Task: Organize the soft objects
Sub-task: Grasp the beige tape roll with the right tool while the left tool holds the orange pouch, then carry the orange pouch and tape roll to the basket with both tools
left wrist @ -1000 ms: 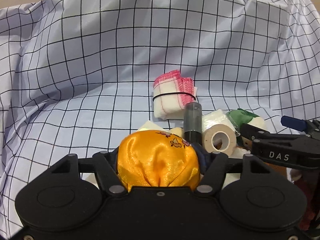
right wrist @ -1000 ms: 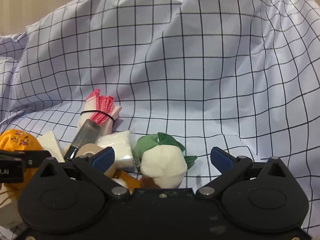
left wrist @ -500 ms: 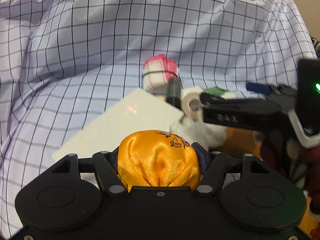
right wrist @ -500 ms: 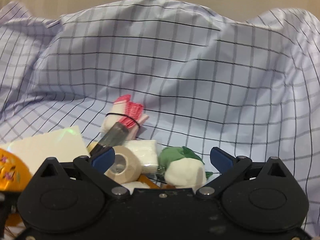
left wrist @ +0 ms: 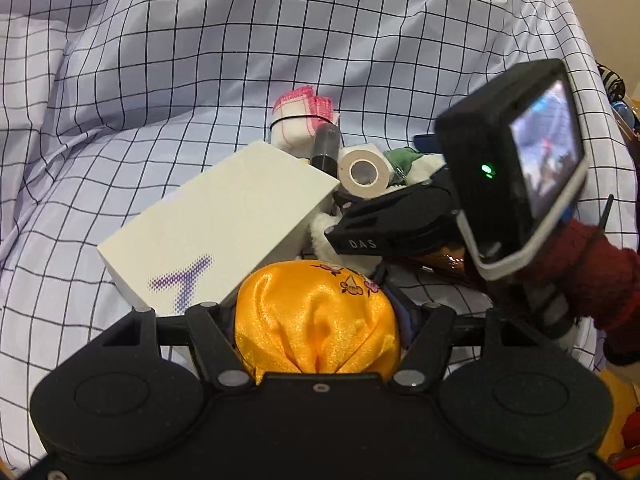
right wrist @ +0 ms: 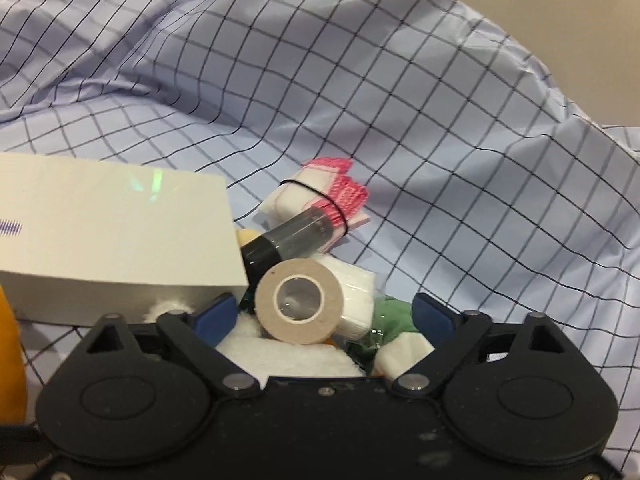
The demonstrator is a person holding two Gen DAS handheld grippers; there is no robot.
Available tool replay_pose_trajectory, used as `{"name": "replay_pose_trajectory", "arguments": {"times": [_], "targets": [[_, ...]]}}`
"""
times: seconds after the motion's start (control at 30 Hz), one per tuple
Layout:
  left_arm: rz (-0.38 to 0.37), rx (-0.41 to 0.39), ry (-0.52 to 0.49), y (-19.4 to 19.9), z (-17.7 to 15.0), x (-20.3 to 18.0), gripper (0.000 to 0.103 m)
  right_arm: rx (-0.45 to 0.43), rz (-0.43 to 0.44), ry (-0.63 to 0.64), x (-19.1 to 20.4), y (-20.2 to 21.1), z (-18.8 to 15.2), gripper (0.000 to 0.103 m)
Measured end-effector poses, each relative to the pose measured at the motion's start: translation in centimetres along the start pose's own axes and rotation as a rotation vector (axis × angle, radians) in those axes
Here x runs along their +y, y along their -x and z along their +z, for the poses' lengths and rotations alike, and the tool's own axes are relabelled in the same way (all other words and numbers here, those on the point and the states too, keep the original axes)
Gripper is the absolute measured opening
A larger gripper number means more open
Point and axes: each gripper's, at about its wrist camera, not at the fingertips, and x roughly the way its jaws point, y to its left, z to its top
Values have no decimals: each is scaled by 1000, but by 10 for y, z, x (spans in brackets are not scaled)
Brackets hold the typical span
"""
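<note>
Over the checked cloth (left wrist: 168,92), left gripper (left wrist: 316,312) pinches the orange satin pouch (left wrist: 316,328) while right gripper (right wrist: 324,316), jaws just narrowing, straddles the white fluffy piece (right wrist: 288,356) beneath the tape roll (right wrist: 300,300) — next, clamp fully and lift clear

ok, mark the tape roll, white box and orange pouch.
tape roll (right wrist: 299,301): right wrist view, front rim.
white box (left wrist: 224,220): left wrist view, top face.
orange pouch (left wrist: 316,324): left wrist view, satin middle.

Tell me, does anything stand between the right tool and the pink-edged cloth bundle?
Yes: the tape roll and the dark tube lie before the pink-edged cloth bundle. The right tool has just been closing its jaws, the roll between them.
</note>
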Motion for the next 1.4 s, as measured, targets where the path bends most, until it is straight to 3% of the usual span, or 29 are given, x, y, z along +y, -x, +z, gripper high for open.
{"name": "replay_pose_trajectory", "arguments": {"times": [0.03, 0.1, 0.17, 0.2, 0.43, 0.67, 1.0, 1.4], "targets": [[-5, 4, 5, 0, -1, 1, 63, 5, 12, 1, 0, 1, 0, 82], [-10, 8, 12, 1, -3, 1, 63, 21, 44, -3, 1, -2, 1, 61], [-14, 12, 20, 1, -6, 2, 63, 40, 72, -15, 1, -4, 1, 48], [-17, 14, 24, 1, -6, 2, 63, 48, 78, -24, 1, -5, 2, 48], [-20, 11, 40, 5, -7, 3, 63, 36, 43, -105, -5, 1, 2, 46], [-13, -6, 37, 17, -8, -1, 63, -16, 8, -241, -30, 37, -1, 47], [15, -6, 38, 49, -21, -12, 63, -58, 20, -368, -44, 125, -31, 47], [79, 92, 108, 83, -69, -24, 63, -91, 73, -504, -14, 248, -88, 47]]}}
